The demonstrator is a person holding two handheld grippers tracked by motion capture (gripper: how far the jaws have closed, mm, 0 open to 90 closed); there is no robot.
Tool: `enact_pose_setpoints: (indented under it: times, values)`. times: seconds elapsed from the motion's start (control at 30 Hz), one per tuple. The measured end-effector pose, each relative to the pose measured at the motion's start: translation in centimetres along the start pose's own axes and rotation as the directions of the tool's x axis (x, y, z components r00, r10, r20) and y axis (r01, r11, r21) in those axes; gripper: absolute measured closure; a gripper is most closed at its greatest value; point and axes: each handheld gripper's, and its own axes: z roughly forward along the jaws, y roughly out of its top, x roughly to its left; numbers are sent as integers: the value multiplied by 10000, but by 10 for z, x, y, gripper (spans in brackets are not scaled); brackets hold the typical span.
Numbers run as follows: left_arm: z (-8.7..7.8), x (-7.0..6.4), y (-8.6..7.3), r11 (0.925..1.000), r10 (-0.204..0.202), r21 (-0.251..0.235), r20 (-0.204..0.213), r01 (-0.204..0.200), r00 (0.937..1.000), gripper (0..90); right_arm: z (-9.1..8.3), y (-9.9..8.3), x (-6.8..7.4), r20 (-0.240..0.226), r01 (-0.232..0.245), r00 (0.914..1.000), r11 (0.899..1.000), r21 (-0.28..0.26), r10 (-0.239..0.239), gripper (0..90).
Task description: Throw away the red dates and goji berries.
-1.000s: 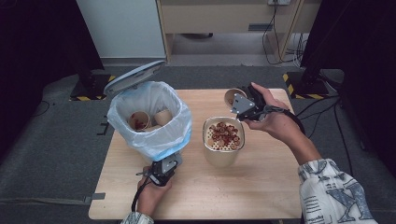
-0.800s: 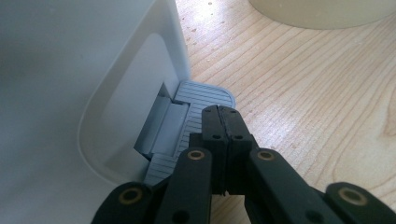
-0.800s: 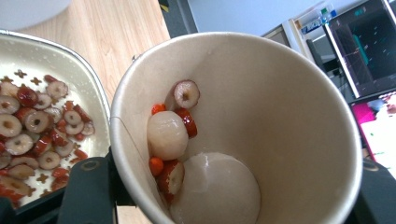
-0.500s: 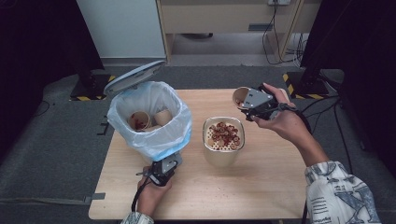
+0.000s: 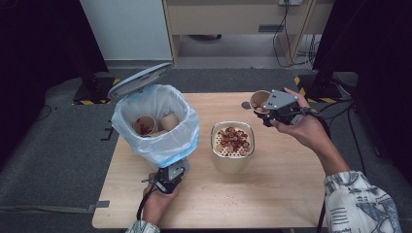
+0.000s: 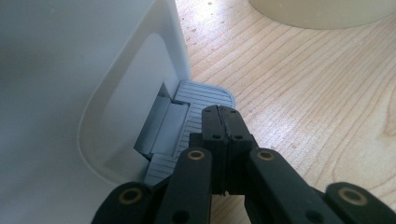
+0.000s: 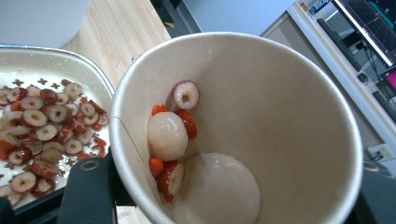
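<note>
**Nearly there: last cup still to be emptied**

Already two cups (image 5: pixel 154 124) lie inside the bin (image 5: pixel 155 124), which stands at the counter's (image 5: pixel 272 194) left edge with its lid (image 5: pixel 138 80) swung up. The strainer (image 5: pixel 232 141) at mid-counter holds a layer of sliced red fruit, so earlier pourings look done.

What remains, by my reading, is the cup (image 5: pixel 259 101) in the right tongs (image 5: pixel 265 112) near the far right corner. The tongs are closed on its rim, one jaw outside the wall, and the cup is tilted toward the strainer. Fruit pieces and a pale ball (image 7: pixel 167 134) still cling inside it. It likely needs tipping over the strainer, then dropping in the bin.

The left tongs (image 6: pixel 222 122) are pressed fully together, gripping nothing, their tips bearing down on the bin's pedal (image 6: pixel 196 105) at the near left of the counter; that is what keeps the lid up.

Against the earlier frames, the cup has drifted slightly rightward and farther from the strainer, with the hand (image 5: pixel 303 127) rotated a little. The left tongs, bin and strainer have not moved.
</note>
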Motion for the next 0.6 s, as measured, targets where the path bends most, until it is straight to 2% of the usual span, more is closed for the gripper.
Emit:
enact_pose_setpoints:
  times: [0.2,0.33,0.6]
  values:
    - [0,0,0,10000,48,39,13,-48,10000,887,-3,-10,-4,-194,-638,9978,9978,-165,635,337]
    - [0,0,0,10000,40,35,13,-40,10000,887,-3,-14,-5,-244,-747,9969,9972,-96,745,337]
    - [0,0,0,10000,35,34,22,-35,10000,887,-7,-22,-10,-381,-1309,9908,9911,-236,1300,337]
